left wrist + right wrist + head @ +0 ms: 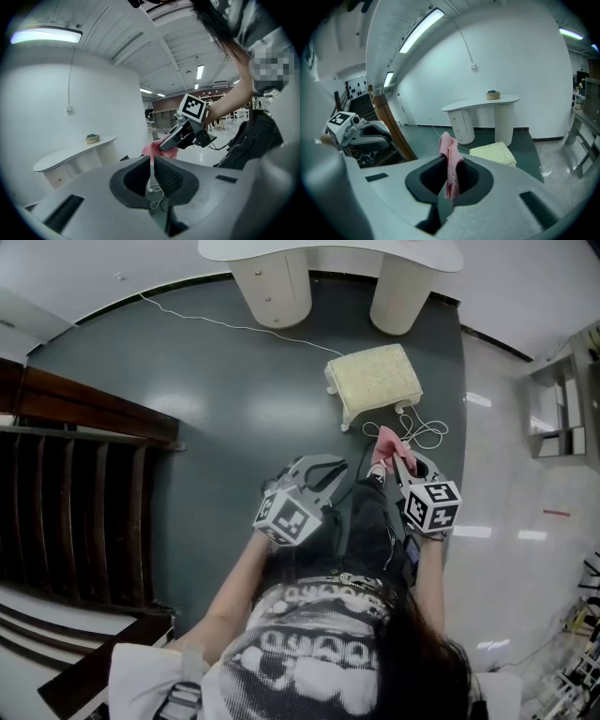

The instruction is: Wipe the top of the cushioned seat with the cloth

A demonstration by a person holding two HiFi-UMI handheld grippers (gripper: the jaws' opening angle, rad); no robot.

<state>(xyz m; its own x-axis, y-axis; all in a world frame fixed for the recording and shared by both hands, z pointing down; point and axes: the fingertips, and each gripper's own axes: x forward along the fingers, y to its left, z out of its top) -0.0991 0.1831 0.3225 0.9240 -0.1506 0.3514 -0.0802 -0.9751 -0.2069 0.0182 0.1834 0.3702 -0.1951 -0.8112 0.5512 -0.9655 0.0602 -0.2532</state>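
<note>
Pinching pink cloth [446, 145] between closed-down jaws, right gripper [450, 171], cushioned seat [373, 379] on floor at its 12 o'clock, apart, left gripper [151, 171] at 9 o'clock, jaws nearly together, empty

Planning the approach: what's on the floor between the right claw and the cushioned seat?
In the head view, a loose white cable lies between the cushioned seat and the right claw, which holds the cloth.

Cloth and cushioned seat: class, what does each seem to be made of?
The cloth looks like soft pink terry or microfibre: it hangs limp with a nubby surface. The cushioned seat seems upholstered in pale yellow matte fabric, judging by its fine texture.
</note>
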